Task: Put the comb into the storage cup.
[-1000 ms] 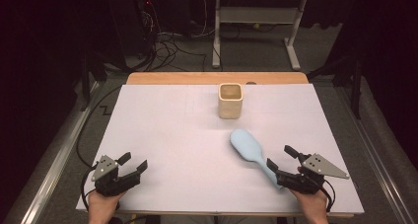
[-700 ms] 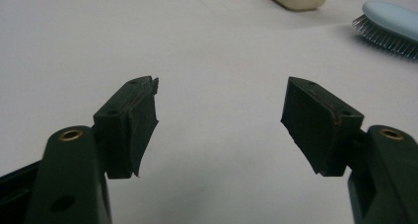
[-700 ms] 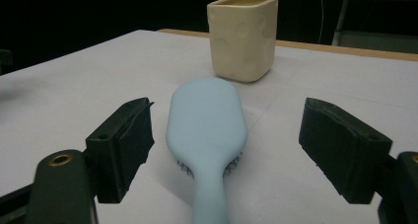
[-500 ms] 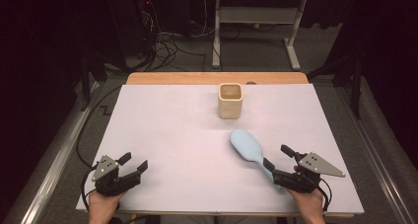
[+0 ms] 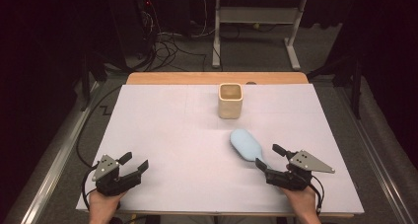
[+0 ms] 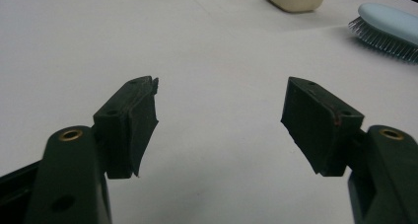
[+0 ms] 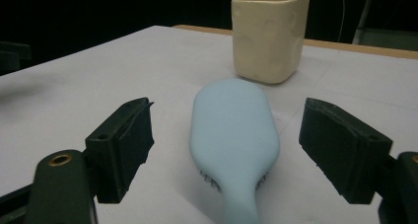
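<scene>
the right tongs [image 7: 224, 150] gape wide around the blue hairbrush [image 7: 234, 135] handle, the left tongs [image 6: 219, 123] wide and empty; closing off-centre could skid it across the desk [image 5: 172, 135].

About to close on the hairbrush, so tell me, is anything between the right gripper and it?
Nothing visible. The right gripper is open, its jaws either side of the blue hairbrush handle, with bare table between.

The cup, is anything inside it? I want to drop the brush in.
The cup stands upright and open; its inside looks bare as far as shown, but the bottom stays hidden. The brush lies bristles down beside it.
</scene>
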The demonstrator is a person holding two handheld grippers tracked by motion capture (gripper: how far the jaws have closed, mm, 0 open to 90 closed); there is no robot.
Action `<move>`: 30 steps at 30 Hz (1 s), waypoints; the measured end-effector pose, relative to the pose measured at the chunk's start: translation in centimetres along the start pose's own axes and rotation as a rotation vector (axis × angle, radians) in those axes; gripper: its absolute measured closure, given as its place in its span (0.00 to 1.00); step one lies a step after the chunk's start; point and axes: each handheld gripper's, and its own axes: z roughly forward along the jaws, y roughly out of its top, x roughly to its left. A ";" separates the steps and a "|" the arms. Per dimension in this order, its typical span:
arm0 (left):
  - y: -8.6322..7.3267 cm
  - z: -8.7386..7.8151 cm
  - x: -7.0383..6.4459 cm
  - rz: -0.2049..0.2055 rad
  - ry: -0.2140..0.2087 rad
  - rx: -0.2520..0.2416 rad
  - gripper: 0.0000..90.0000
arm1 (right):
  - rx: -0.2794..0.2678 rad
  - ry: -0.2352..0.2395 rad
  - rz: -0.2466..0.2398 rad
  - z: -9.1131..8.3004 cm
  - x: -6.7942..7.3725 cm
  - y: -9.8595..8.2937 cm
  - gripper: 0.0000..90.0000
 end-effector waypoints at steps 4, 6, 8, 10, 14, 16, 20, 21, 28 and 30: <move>0.0 0.0 0.0 -0.001 0.002 0.000 0.33 | 0.002 0.007 0.009 0.5 0.3 0.3 0.21; 0.0 -0.1 0.1 -0.005 0.004 -0.003 0.33 | 0.004 0.002 0.021 0.6 0.3 0.4 0.20; 0.0 -0.1 0.1 -0.007 0.004 -0.004 0.33 | 0.001 -0.002 0.037 0.7 0.2 0.6 0.19; 0.0 -0.1 0.1 -0.007 0.004 -0.005 0.33 | -0.003 -0.005 0.050 0.9 0.1 0.7 0.18; 0.0 -0.3 0.1 -0.007 0.001 -0.011 0.33 | 0.002 0.000 0.050 1.2 0.2 0.9 0.17; 0.0 -0.3 0.1 -0.007 0.001 -0.013 0.33 | 0.001 0.010 0.049 1.4 0.3 1.0 0.17; 0.0 -0.5 0.1 -0.002 0.009 -0.020 0.33 | -0.003 0.016 0.053 1.8 0.5 1.2 0.11; 0.0 -0.5 0.1 -0.004 0.009 -0.021 0.33 | -0.001 0.015 0.049 1.9 0.5 1.2 0.11; 0.0 -0.5 0.1 -0.005 0.008 -0.022 0.33 | 0.038 0.014 0.048 2.6 0.8 1.8 0.13; 0.0 -0.5 0.1 -0.002 0.007 -0.022 0.33 | 0.058 0.017 0.045 2.7 0.7 1.9 0.13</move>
